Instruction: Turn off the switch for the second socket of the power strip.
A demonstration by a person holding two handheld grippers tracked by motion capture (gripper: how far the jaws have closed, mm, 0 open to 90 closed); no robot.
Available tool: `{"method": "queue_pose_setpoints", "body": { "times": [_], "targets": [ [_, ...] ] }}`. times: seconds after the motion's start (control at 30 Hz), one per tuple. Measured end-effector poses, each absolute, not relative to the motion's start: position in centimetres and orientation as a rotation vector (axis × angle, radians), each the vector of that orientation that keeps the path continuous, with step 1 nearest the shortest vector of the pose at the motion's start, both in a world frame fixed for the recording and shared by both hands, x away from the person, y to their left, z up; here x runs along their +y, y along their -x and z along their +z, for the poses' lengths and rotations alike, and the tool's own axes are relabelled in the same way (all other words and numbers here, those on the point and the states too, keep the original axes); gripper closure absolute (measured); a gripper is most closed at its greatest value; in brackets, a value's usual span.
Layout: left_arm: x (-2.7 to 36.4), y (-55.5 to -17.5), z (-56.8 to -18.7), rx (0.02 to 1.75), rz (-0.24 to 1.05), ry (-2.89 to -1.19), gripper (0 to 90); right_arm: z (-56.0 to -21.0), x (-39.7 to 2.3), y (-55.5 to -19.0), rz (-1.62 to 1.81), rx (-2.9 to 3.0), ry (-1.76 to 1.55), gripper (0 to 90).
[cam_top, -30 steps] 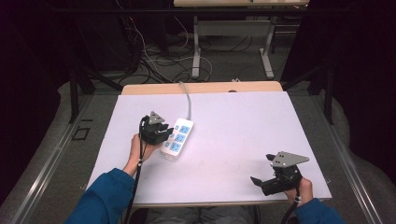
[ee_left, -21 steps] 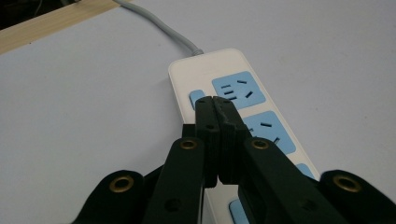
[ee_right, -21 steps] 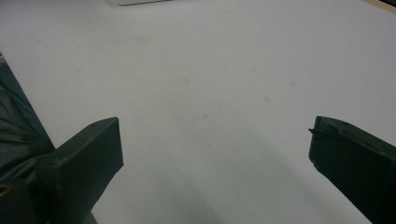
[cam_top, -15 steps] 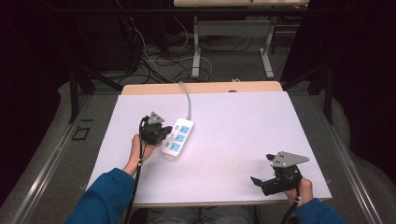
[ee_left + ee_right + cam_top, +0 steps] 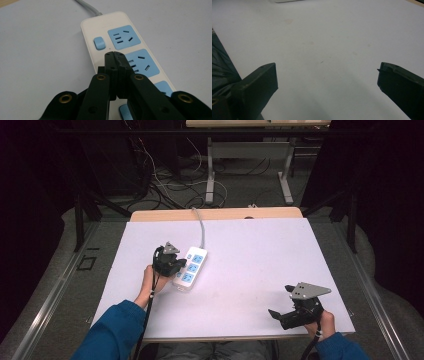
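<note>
left tool (image 5: 114,53) jaws just closed over power strip (image 5: 125,40) — table's (image 5: 250,250) right half bare.

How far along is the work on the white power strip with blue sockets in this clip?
Early stage. Done: the left gripper has shut its jaws with nothing between them, tips poised over the white power strip with blue sockets, just short of its small blue switch. In hand: apparently lining up to press that switch. Left: the press itself. The right gripper waits open over the white table.
</note>
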State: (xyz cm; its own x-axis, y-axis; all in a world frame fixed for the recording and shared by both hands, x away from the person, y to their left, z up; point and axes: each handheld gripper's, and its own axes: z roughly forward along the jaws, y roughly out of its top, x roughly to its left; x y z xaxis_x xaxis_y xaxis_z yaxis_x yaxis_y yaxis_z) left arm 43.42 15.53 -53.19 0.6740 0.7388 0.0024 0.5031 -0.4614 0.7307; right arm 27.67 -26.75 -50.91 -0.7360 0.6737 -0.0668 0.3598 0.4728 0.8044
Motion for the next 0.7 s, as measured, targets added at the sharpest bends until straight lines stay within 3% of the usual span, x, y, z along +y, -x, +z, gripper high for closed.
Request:
{"method": "queue_pose_setpoints", "body": {
  "times": [0.7],
  "targets": [
    [15.74, -43.47, -53.65, 0.950, 0.415, -2.158, 90.0, -50.95, -26.68, -27.71, 1.143, 2.344, -0.868, 2.1]
  ]
}}
